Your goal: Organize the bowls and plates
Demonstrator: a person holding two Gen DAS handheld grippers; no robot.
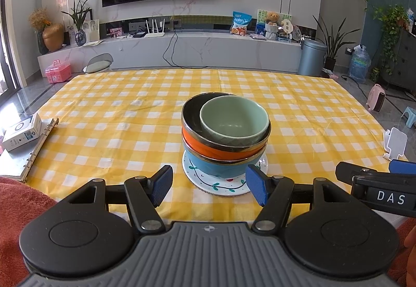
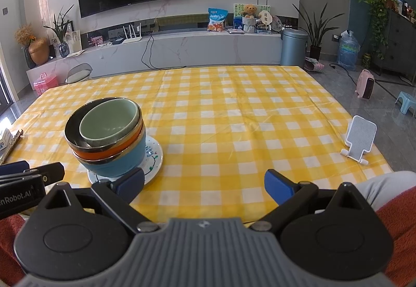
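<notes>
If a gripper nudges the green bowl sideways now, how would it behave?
The green bowl sits off-centre and tilted inside the black bowl, so it would likely slide or rock. It looks like glazed ceramic: probably slippery, stiff and chippable. The stack on the plate might shift.

On the near part of the table stands a white plate point(image 1: 235, 189) with green leaf drawings, and on it a blue bowl point(image 1: 221, 167), then an orange bowl point(image 1: 205, 147) with dark inside, and a pale green bowl point(image 1: 234, 119) leaning on top.
</notes>
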